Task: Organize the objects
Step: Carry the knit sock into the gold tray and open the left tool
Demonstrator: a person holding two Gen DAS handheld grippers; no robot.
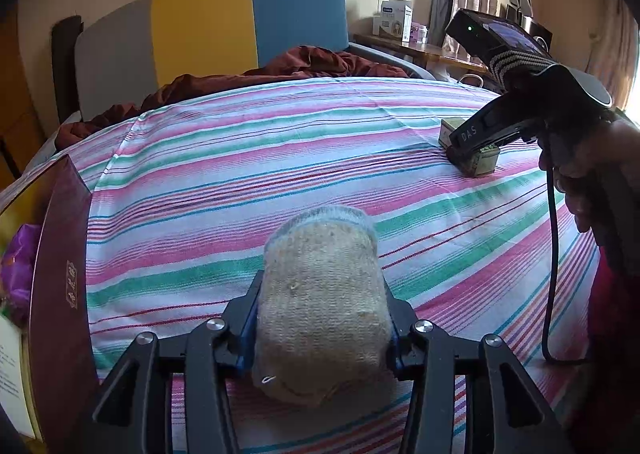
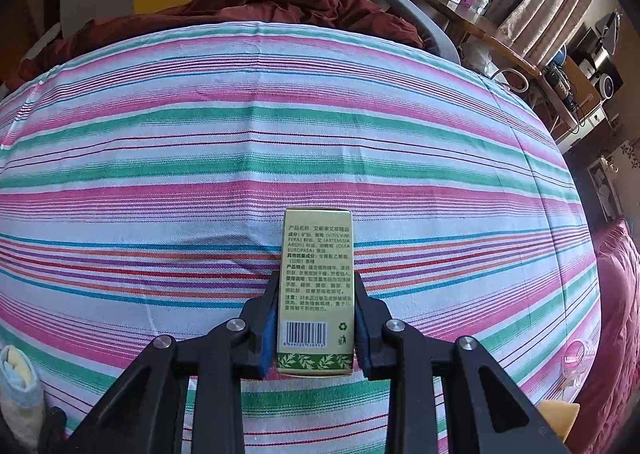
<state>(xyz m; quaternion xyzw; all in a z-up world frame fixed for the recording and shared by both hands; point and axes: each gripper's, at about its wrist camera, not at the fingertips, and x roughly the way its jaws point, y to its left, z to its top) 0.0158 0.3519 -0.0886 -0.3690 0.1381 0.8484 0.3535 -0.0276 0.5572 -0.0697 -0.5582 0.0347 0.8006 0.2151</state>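
Sock (image 1: pixel 324 318), one, beige, rolled, is sitting clamped between the left gripper's (image 1: pixel 322 328) fingers over the striped bedsheet (image 1: pixel 240 173); one maroon box (image 1: pixel 60 294) is standing at left. Right wrist view: one green carton (image 2: pixel 317 290) is being pinched by the right gripper (image 2: pixel 316 318), low over the sheet.

Rolled sock (image 1: pixel 324 318) is nubby, coarse knit. Little carton (image 2: pixel 316 290) on the striped sheet (image 2: pixel 200 157) looks matt printed card, sheet's smooth woven cotton.
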